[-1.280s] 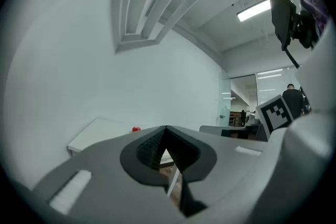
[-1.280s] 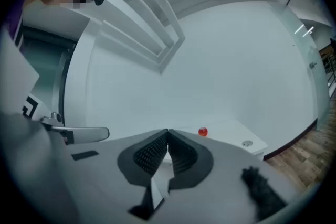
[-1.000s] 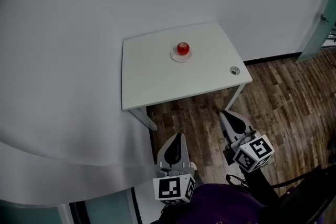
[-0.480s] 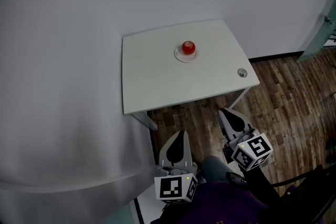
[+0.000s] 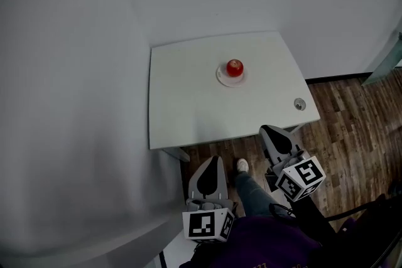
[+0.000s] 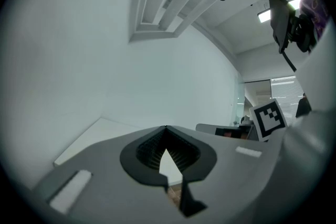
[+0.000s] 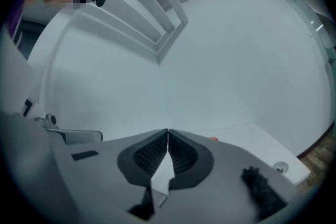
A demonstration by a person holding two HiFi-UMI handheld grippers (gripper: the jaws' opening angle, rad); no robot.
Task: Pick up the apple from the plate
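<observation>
The red apple (image 5: 234,67) sits on a small plate (image 5: 222,78) near the middle of the white table (image 5: 182,103). The left gripper (image 5: 213,162) and right gripper (image 5: 268,130) hang near the table's front edge, jaws closed on nothing.

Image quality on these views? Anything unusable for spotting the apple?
Head view: dim, corners vignetted, wall lines bowed, yet the apple on its plate reads sharp. Left gripper view: heavy fisheye, black rim, bright ceiling light; no apple. Right gripper view: same fisheye; apple only a red speck.
</observation>
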